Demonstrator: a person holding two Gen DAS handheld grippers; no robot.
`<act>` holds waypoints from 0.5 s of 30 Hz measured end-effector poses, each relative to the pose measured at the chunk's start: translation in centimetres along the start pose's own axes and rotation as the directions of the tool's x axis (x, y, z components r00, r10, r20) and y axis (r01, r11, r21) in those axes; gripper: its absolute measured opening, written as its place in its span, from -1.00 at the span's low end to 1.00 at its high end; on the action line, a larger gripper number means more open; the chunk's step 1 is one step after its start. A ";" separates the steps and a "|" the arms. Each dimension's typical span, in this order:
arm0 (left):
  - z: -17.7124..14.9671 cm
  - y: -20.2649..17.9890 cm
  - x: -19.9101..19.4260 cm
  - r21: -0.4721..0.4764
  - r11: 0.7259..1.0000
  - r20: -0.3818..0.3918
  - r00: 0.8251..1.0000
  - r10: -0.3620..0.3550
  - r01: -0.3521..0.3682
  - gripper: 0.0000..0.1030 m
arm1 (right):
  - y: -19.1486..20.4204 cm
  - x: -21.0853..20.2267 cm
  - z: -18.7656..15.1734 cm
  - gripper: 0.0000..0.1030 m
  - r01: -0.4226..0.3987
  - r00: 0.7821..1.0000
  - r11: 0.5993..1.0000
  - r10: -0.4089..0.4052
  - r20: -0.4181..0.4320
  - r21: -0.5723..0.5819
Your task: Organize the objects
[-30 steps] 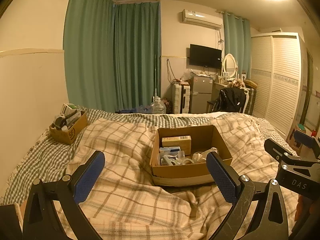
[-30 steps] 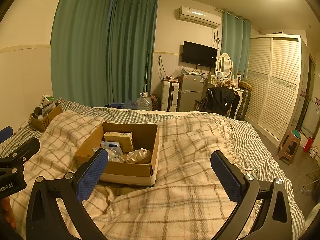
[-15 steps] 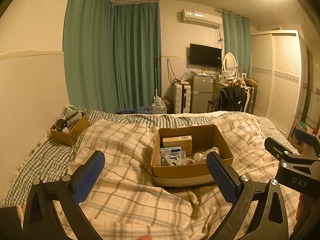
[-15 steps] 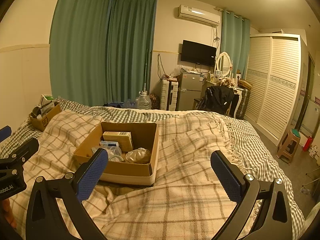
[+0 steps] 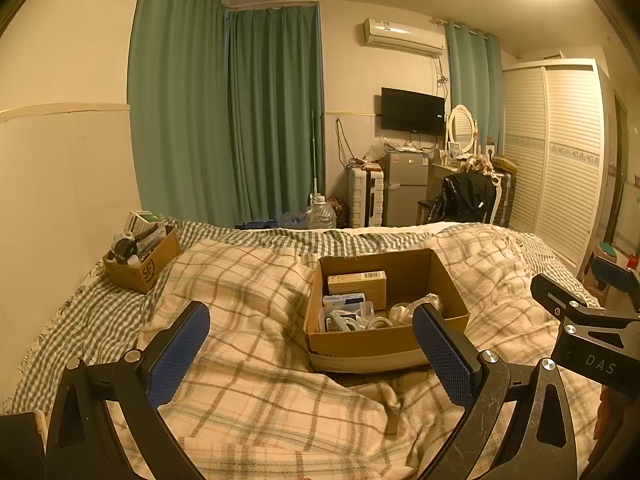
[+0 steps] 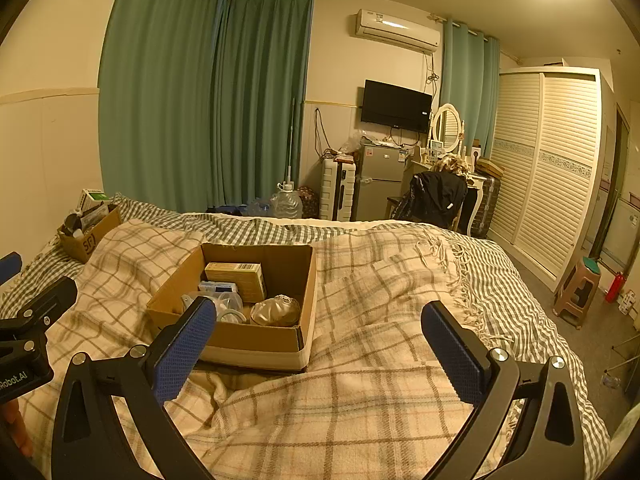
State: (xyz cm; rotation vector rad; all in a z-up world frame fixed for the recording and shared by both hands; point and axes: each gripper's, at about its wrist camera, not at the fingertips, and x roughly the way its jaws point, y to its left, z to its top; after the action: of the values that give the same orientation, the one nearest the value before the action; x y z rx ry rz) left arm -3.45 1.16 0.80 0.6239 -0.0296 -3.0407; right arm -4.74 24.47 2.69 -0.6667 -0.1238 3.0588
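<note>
Two cardboard boxes are seen on the plaid-blanketed bed [image 6: 380, 360]: the open brown cardboard box [image 5: 384, 320] at centre, filled with a tan carton [image 6: 236, 278], plastic packets and a crumpled silvery bag [image 6: 276, 311], and a smaller box [image 5: 140, 260] by the wall. Left claw [image 5: 312, 348] and right claw [image 6: 320, 344] are held spread and empty above the blanket.

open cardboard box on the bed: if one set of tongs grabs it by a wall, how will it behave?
The cardboard box probably tilts: its contents, a carton and a crumpled bag, load it unevenly. The thin open-top wall likely flexes under a pinch. It rests on a soft rumpled blanket, so pushing may bunch fabric rather than slide it.
</note>
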 end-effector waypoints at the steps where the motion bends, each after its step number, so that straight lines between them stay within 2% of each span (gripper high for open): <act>1: 0.0 0.0 0.0 -0.001 1.000 0.000 1.000 -0.001 0.001 1.00 | 0.0 0.0 0.0 0.99 0.000 1.000 1.000 0.000 0.000 0.000; 15: -0.3 0.2 -0.1 -0.003 1.000 -0.001 1.000 0.005 -0.005 1.00 | 0.1 0.2 -0.3 0.99 -0.002 1.000 1.000 0.002 -0.007 -0.003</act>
State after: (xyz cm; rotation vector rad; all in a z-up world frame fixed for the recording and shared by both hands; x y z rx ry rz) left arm -3.28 0.99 0.59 0.6241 -0.0271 -3.0349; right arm -4.82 24.38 2.33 -0.6785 -0.1273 3.0585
